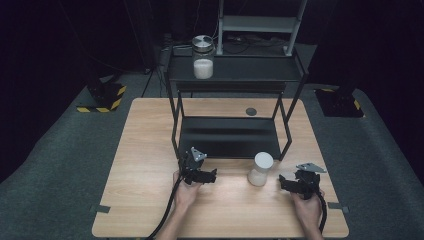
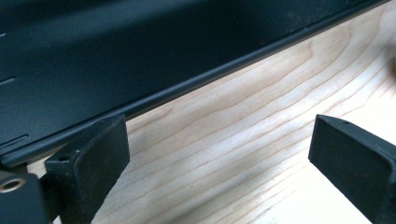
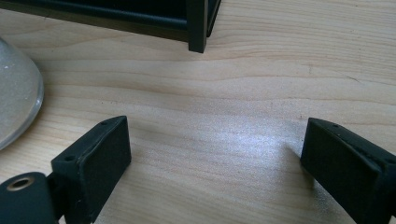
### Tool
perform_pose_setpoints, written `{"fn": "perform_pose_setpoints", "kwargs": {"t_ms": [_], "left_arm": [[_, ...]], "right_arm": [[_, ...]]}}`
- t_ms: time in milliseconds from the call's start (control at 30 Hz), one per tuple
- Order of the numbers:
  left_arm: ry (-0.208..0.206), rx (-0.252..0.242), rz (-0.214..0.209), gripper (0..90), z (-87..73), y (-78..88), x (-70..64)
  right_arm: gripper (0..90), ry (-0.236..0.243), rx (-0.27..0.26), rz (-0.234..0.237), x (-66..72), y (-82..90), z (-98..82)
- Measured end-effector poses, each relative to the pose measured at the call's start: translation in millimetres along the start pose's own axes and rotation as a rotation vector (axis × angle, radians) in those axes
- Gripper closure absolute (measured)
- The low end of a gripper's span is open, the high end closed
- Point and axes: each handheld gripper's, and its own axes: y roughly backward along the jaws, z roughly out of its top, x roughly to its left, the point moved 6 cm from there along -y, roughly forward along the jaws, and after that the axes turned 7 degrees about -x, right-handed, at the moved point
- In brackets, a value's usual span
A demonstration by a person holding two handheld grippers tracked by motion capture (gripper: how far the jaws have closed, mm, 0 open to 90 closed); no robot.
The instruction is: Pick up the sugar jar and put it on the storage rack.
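While the high view takes in the whole wooden table (image 1: 150,150), the two gripper views give only close patches of it. At about eight o'clock from the table's middle, the left tool (image 1: 210,176) sits in the person's left hand (image 1: 186,192), just in front of the black rack's (image 1: 227,137) lower shelf. The left gripper view adds what the high view cannot resolve: the left tool (image 2: 219,154) has its jaws spread wide, with bare wood grain between them, and the rack's lower shelf edge (image 2: 187,84) runs diagonally just beyond the left jaw.

Moving right, the white jar (image 1: 260,169) stands upright on the table at roughly five o'clock from the middle, near the rack's front right leg and between the two tools, closer to the right one. In the right gripper view its curved, pale side (image 3: 16,88) shows at nine o'clock, apart from the jaws, a detail lost in the high view.

Farther right, at four o'clock, the right tool (image 1: 284,181) is held in the right hand (image 1: 307,207), pointing towards the jar. Seen up close, the right tool (image 3: 215,158) is also wide open with nothing between the jaws, and a rack leg (image 3: 197,28) stands at twelve o'clock.

Up at twelve o'clock in the high view, a glass jar (image 1: 203,57) with white contents sits on the rack's top shelf.
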Motion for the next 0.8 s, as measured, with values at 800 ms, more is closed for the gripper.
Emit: {"fn": "perform_pose_setpoints", "kwargs": {"t_ms": [800], "left_arm": [[0.002,0.013,0.062,4.9,-18.7,-12.9,-8.0]], "right_arm": [[9.3,0.001,-0.003,0.002,-0.1,-0.3,0.1]]}}
